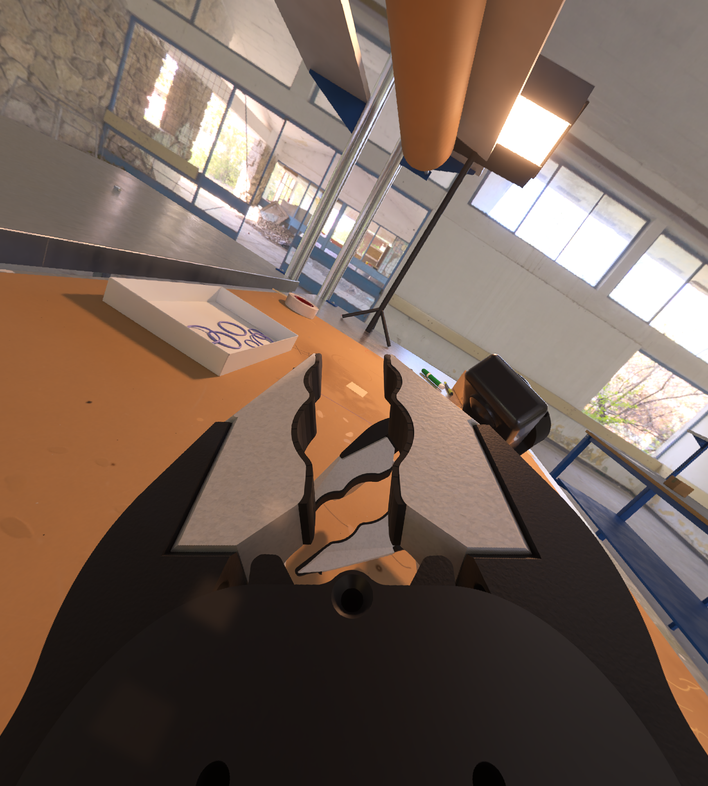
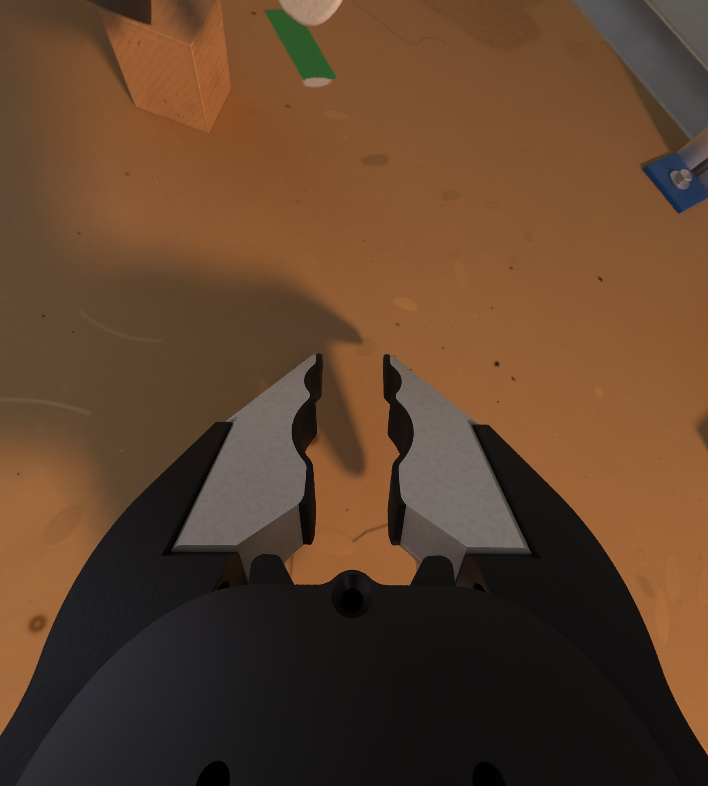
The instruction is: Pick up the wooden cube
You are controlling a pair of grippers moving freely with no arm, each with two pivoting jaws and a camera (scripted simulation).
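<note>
The wooden cube [image 2: 173, 64] stands on the orange-brown table at the upper left of the right wrist view, partly cut off by the top edge. My right gripper [image 2: 352, 361] is open and empty above the bare table, with the cube ahead and to its left, well apart. My left gripper [image 1: 352, 361] is open and empty above the table. The right gripper [image 1: 322, 527] also shows in the left wrist view, below and between the left fingers. I cannot make out the cube in the left wrist view.
A green marker [image 2: 301, 46] lies right of the cube; it also shows in the left wrist view [image 1: 433, 378]. A white tray [image 1: 165, 293] holds purple rings. A tape roll [image 1: 301, 304] sits behind it. A blue bracket [image 2: 679, 183] and metal rail are at the right.
</note>
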